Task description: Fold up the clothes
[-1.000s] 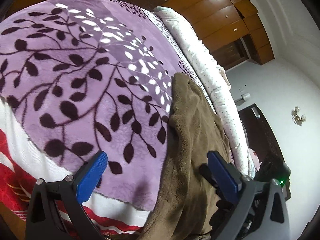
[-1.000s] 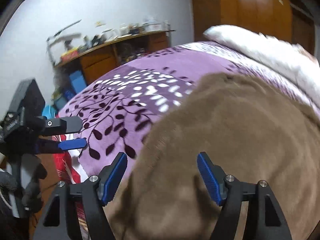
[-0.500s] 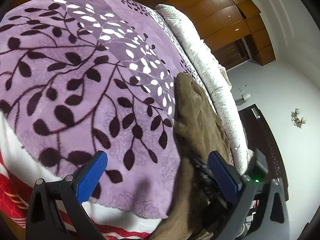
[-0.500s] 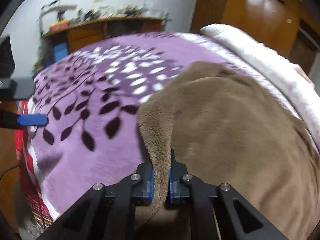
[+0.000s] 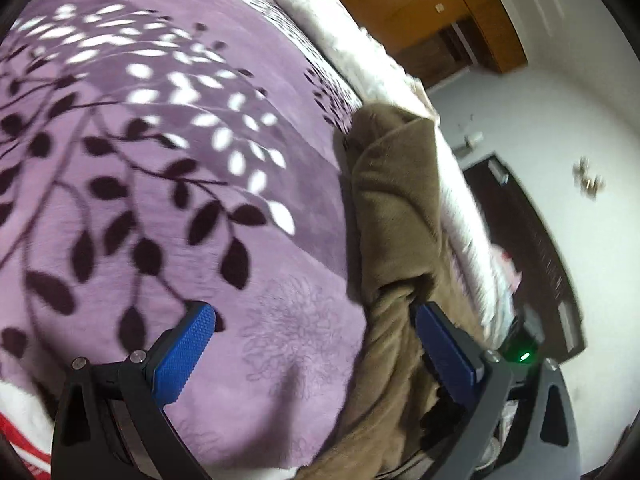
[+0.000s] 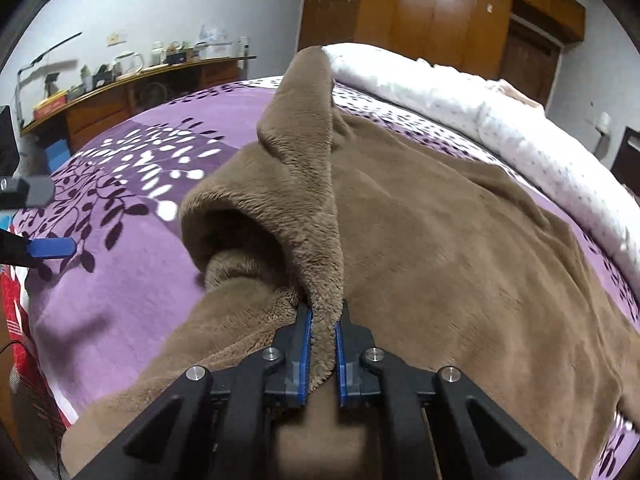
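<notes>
- Right gripper (image 6: 320, 344), black frame w/ blue ribbed pads: jaws pinched tight on a raised edge of the brown plush fleece garment (image 6: 440, 248); fabric squeezed between both pads.
- From the pinch, the gripped edge rises in a tall peaked fold toward the far side of the bed; a rolled, tunnel-like curl of the same fleece sits just left of the jaws.
- Rest of the garment lies spread on the purple leaf-print fleece blanket (image 6: 120, 264), right half of bed, reaching the near edge.
- Left gripper (image 5: 316, 344): jaws wide apart, nothing between pads; hovers over the purple blanket, its right pad just beside the garment's bunched edge (image 5: 396, 216).
- Beyond the garment: long white dotted quilt roll (image 6: 500, 120) along the bed's far side.
- Further out: brown wooden wardrobe (image 6: 440, 8) on back wall, cluttered wooden sideboard (image 6: 120, 92) at left.
</notes>
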{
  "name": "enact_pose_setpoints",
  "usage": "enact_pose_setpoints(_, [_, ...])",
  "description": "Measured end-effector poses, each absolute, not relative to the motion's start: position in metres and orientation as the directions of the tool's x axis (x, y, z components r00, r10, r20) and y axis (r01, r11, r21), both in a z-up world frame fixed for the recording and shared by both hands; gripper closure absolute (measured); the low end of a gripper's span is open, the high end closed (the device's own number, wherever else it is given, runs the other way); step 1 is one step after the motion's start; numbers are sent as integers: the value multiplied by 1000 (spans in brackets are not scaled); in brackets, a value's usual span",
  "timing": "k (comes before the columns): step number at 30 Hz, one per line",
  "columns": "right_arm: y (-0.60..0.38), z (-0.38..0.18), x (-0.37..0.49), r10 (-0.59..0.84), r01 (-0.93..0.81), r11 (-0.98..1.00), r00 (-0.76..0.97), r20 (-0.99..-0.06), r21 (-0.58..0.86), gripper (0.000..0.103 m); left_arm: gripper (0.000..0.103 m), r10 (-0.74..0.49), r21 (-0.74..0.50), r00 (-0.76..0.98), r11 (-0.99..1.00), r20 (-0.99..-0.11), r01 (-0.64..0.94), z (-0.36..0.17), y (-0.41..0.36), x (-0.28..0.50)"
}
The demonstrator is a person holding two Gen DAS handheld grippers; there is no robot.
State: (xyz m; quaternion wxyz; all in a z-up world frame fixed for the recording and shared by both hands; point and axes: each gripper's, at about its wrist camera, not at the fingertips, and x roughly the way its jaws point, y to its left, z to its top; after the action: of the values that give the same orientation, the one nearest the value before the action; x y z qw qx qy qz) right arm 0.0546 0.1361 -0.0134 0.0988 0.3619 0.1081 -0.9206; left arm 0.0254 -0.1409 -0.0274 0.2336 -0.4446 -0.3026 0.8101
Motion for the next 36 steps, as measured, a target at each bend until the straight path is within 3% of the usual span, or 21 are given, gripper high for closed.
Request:
enact_pose_setpoints(6, [162,-19,63,-93,218,-971,-710,-698,-93,92,1,634,-593,-427,-767,-645,-243,-26,-82,16])
enact_pose_setpoints(13, [172,-18,68,-117,216,-975,-712,-692,-57,92,2,595,-527,-394,-804,-701,-277,-35,-28,-3])
enact_pose_setpoints(19, [174,-21,70,-139,227,-973,-713,-687,-40,92,4,616,-582,-451,-780,-646,-231,-35,-31,-16])
enact_pose_setpoints(20, [175,-21,70,-143,229,-973,-713,-686,-35,92,9,626,-592,-458,-770,-631,-238,-34,-31,-18])
enact_pose_setpoints(22, [176,-22,70,-152,233,-972,-713,-684,-27,92,50,641,-577,-446,-764,-625,-289,-33,-22,-21])
enact_pose_setpoints(26, [177,-22,71,-160,236,-972,-714,-682,-19,92,62,646,-540,-414,-763,-641,-354,-34,0,-18])
enact_pose_setpoints(31, [178,-21,72,-164,233,-972,-716,-679,-12,92,87,526,-417,-493,-850,-693,-321,-21,-4,-20])
enact_pose_setpoints(36, [176,-18,74,-175,240,-971,-720,-672,-5,92,89,395,-247,-617,-916,-681,-315,21,-16,-10])
